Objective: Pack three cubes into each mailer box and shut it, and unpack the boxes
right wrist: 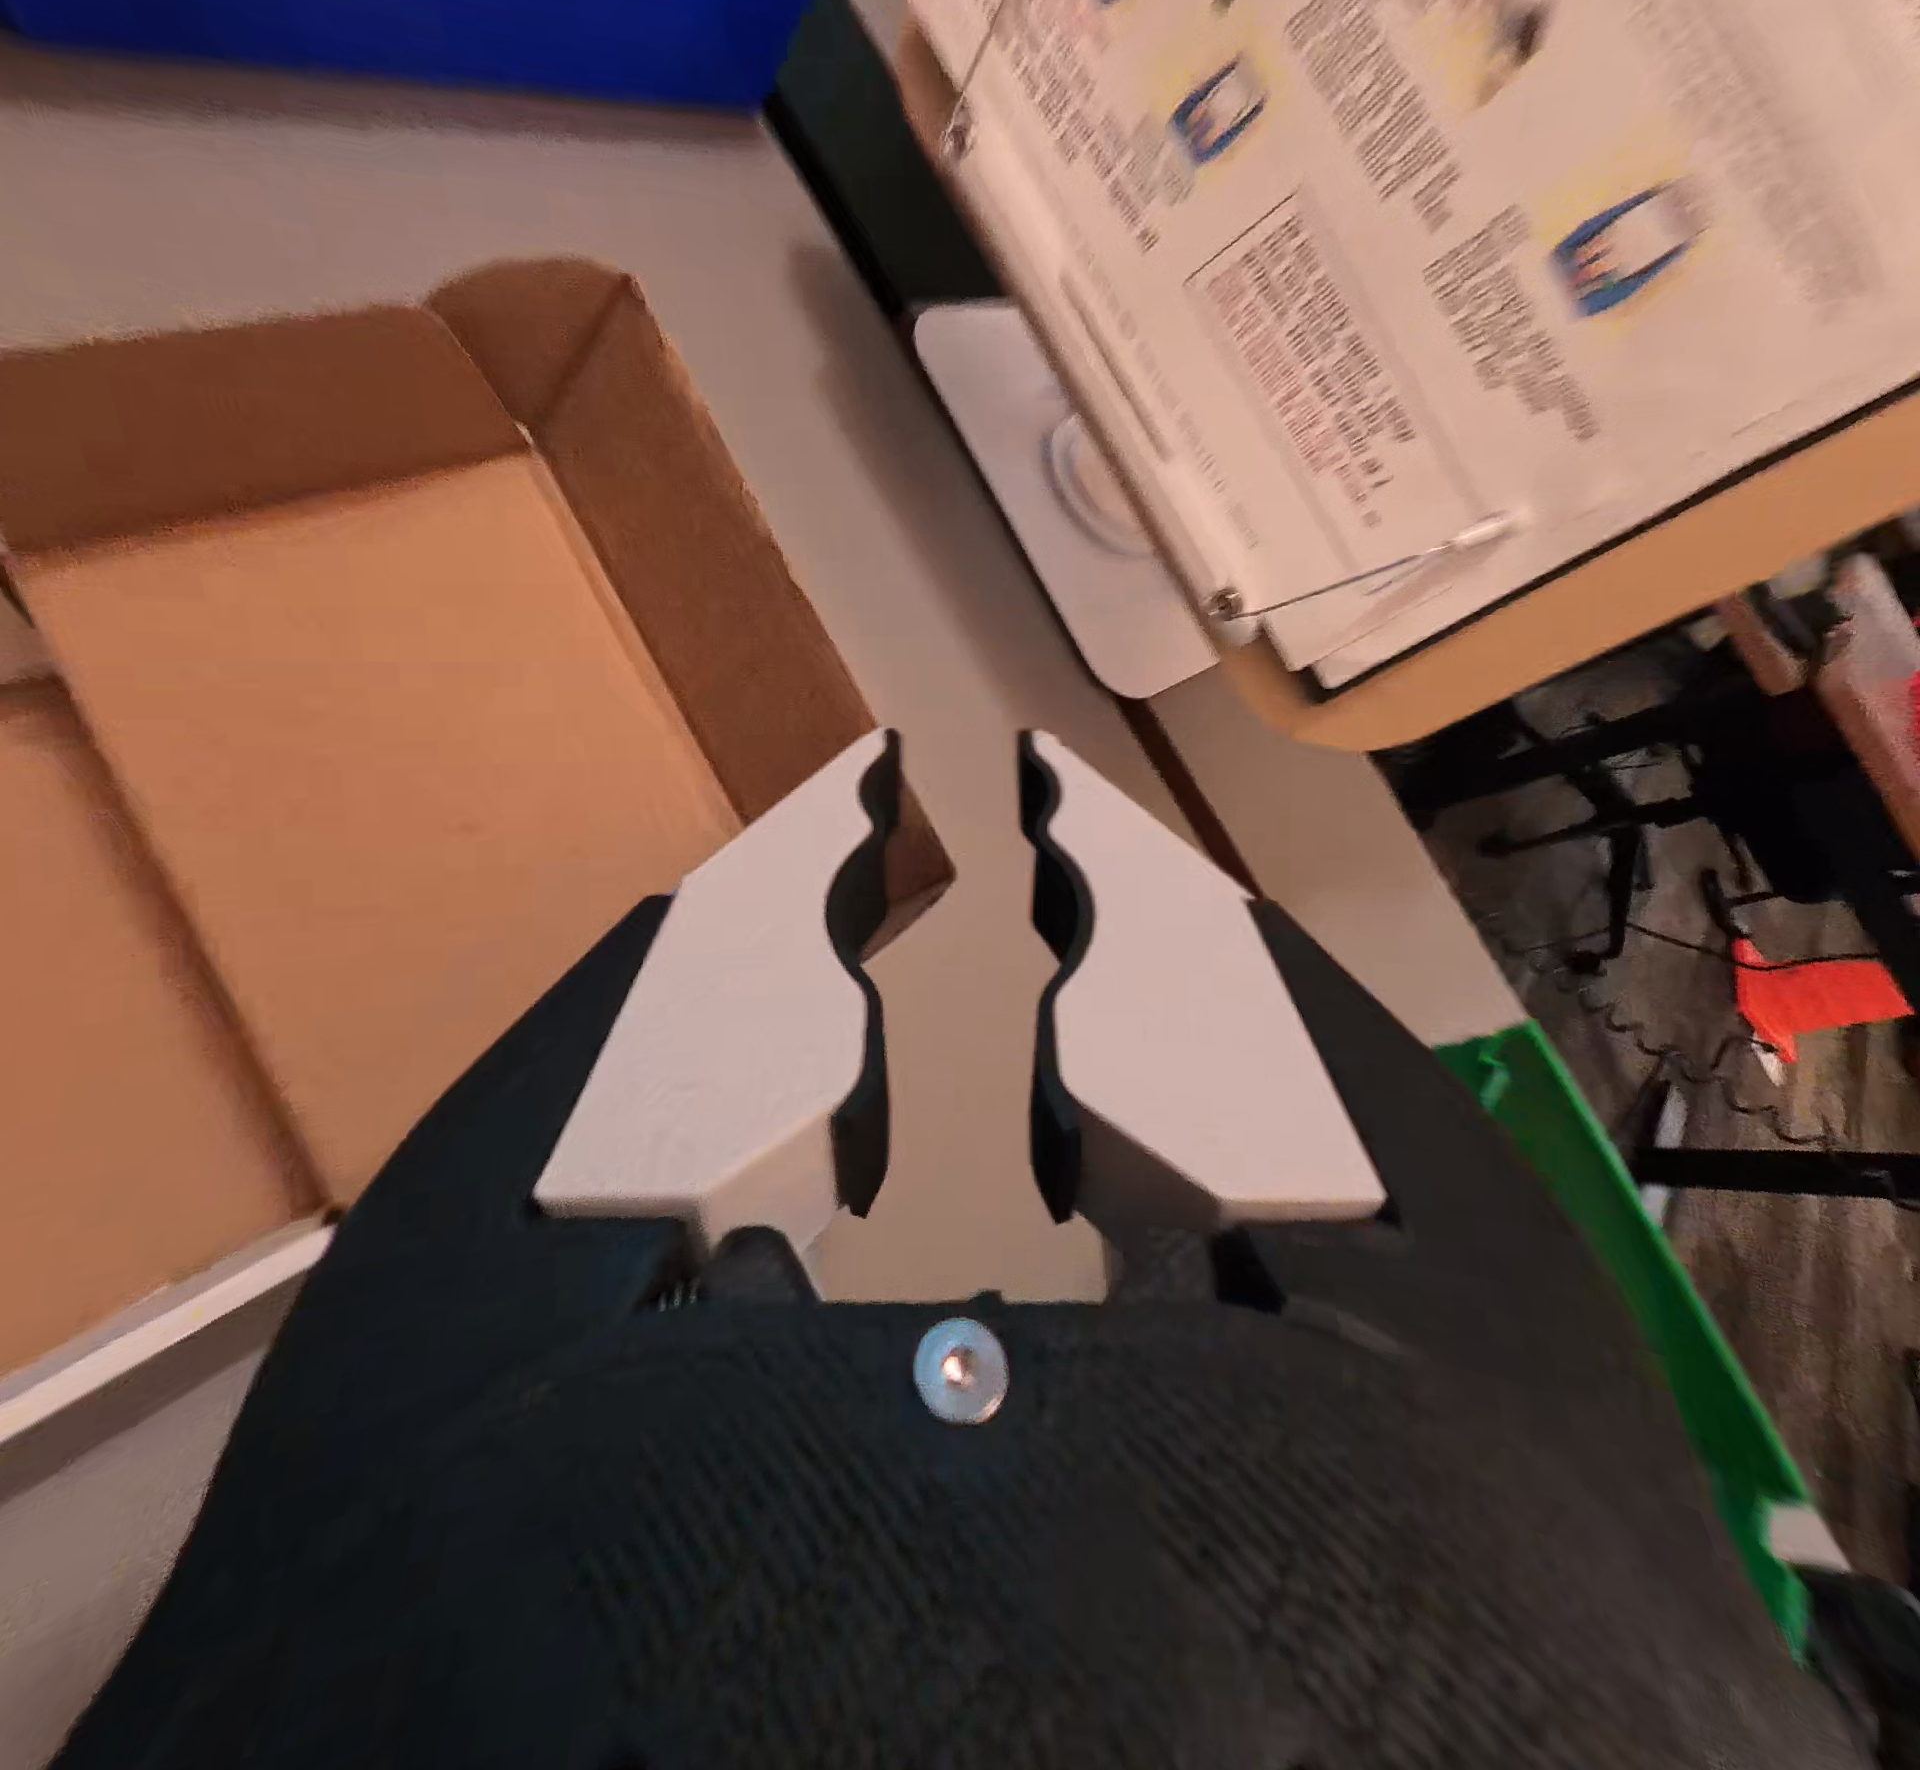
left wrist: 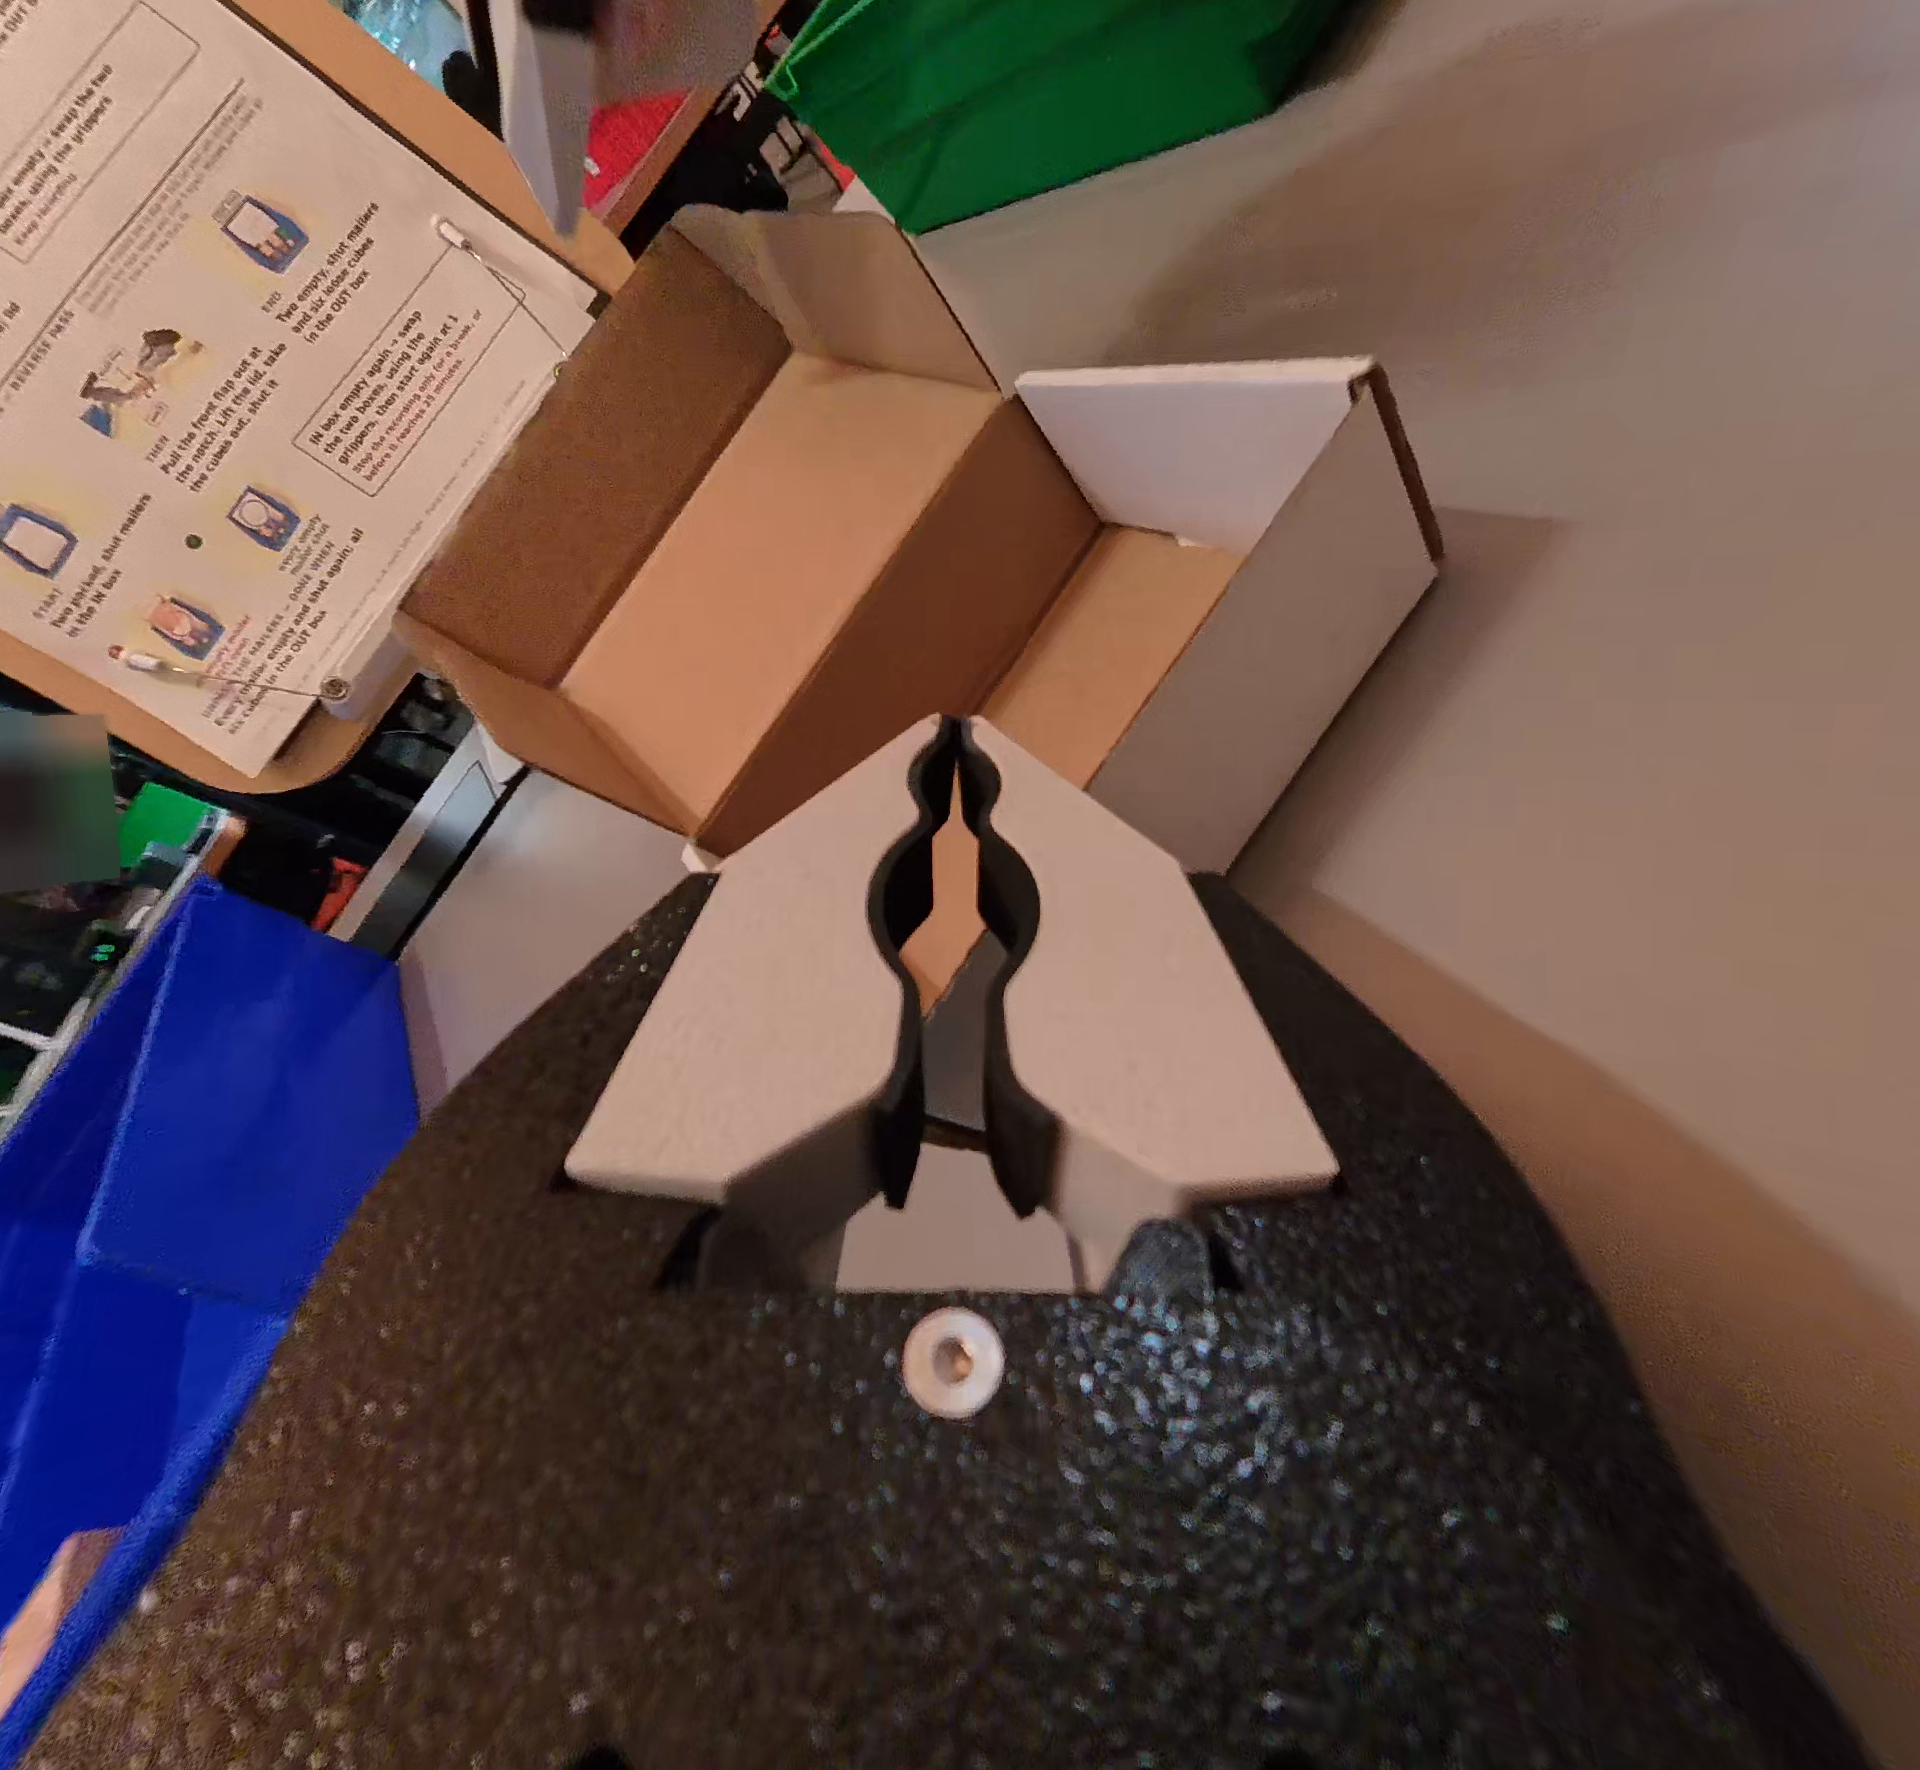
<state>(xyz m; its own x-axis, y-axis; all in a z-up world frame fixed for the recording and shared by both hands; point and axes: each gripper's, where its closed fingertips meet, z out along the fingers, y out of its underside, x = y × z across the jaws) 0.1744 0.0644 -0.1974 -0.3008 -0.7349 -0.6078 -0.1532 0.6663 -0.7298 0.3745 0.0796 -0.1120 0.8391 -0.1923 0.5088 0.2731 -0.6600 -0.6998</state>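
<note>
Lying open, mailer box (left wrist: 790, 567), long axis toward instruction sheet (left wrist: 208, 318)

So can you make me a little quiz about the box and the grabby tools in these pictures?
1. True or false: the open mailer box has cubes inside it.
2. Which tool has its fingers nearly closed together?
A. left tool
B. right tool
3. Fill in: the bin beside the left tool is coloured ____.

Key
1. False: the part of the inside that shows is bare cardboard.
2. A: the left tool's tips almost touch, with nothing between them; the right tool's show a clear gap.
3. Blue.
</note>
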